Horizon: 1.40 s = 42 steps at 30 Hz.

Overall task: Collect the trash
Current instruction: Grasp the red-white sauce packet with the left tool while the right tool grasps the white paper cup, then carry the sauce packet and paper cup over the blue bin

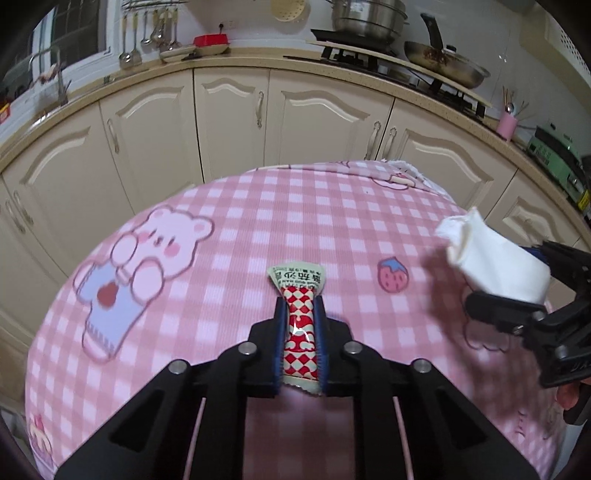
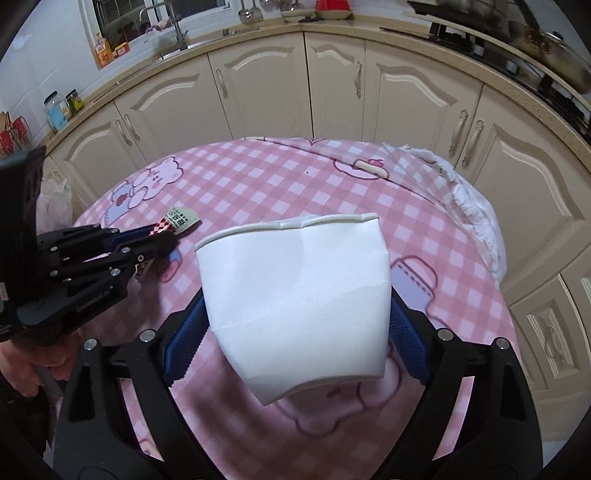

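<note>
My left gripper [image 1: 300,314] is shut on a red-and-white checked sauce packet [image 1: 300,325] and holds it above the pink checked tablecloth [image 1: 229,221]. My right gripper [image 2: 295,314] is shut on a crushed white paper cup [image 2: 295,295], its rim pointing away from me, above the same cloth. In the left wrist view the cup [image 1: 491,254] and right gripper [image 1: 517,280] show at the right. In the right wrist view the left gripper [image 2: 162,236] and the packet [image 2: 177,221] show at the left.
The round table's cloth [image 2: 295,177] has bear and strawberry prints. Cream kitchen cabinets [image 1: 236,122] curve behind it. A worktop carries a stove with a pan [image 1: 447,62] and a pot [image 1: 365,18]. A white towel [image 2: 469,199] lies at the table's right edge.
</note>
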Motion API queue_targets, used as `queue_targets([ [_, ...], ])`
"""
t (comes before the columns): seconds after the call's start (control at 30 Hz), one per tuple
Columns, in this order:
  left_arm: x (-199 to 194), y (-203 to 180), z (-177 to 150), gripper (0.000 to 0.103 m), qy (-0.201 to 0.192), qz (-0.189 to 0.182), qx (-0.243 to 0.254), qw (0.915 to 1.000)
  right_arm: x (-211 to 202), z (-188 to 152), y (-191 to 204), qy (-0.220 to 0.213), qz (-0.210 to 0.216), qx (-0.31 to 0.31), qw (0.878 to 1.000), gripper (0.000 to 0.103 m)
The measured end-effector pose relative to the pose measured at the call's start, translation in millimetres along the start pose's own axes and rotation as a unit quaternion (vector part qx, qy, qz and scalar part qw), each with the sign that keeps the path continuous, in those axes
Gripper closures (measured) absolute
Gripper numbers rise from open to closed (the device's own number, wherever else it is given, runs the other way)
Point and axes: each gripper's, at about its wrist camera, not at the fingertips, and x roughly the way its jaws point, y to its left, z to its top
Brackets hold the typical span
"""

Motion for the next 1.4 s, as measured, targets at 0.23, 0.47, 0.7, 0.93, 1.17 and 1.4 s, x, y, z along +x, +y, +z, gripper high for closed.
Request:
queue_targets([
  [0.23, -44.0, -13.3, -19.9, 0.090, -0.028, -0.016, -0.019, 0.9993, -57.6, -24.1, -0.1, -0.039, -0.006, 0.017, 0.999, 0.016],
  [0.47, -97.4, -61.7, -29.3, 0.090, -0.066, -0.032, 0.009, 0.9973, -117.5, -54.5, -7.2, -0.081, -0.022, 0.039, 0.996, 0.016],
  [0.7, -134.4, -125.7, -36.2, 0.090, -0.096, -0.055, 0.049, 0.9926, -181.6, -95.0, -32.8, -0.126, -0.045, 0.080, 0.988, 0.016],
  [0.93, -161.6, -215.4, -45.6, 0.090, -0.119, -0.106, 0.112, 0.9809, -253.0, -156.1, -82.7, -0.180, -0.089, 0.158, 0.967, 0.016],
  [1.17, -158.3, -308.3, -74.1, 0.090, -0.093, -0.171, 0.177, 0.9648, -278.3, -239.9, -150.6, -0.170, -0.141, 0.274, 0.936, 0.016],
  [1.4, -103.9, -396.4, -122.3, 0.090, 0.003, -0.224, 0.235, 0.9458, -239.1, -338.8, -219.3, -0.092, -0.154, 0.399, 0.899, 0.015],
])
